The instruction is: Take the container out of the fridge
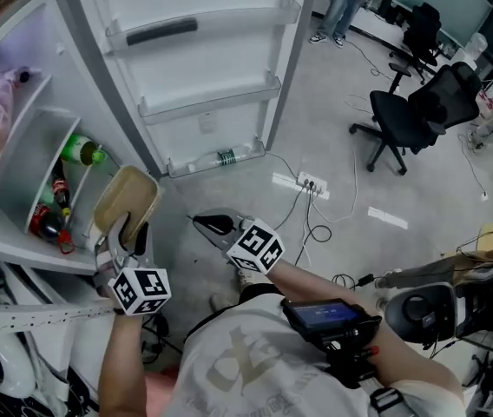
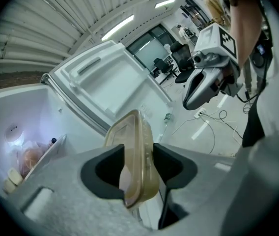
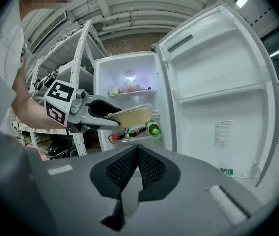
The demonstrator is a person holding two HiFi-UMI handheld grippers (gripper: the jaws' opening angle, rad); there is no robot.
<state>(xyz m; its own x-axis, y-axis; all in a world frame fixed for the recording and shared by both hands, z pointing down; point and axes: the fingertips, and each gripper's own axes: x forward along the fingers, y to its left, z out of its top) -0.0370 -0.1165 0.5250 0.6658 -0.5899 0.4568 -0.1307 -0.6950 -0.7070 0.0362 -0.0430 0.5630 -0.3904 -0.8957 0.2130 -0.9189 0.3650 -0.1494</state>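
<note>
While it's clamped, the container (image 1: 125,200) juts lengthwise forward.

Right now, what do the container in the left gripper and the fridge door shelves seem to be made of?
The container: probably thin plastic, tan-tinted and translucent with a slight sheen; light passes through its wall and the rim looks moulded. The door shelves: likely clear, glossy rigid plastic; the white door shows through them.

Nothing reads clearly; the sticker (image 3: 223,134) on the fridge door (image 3: 213,73) seems too small.
</note>
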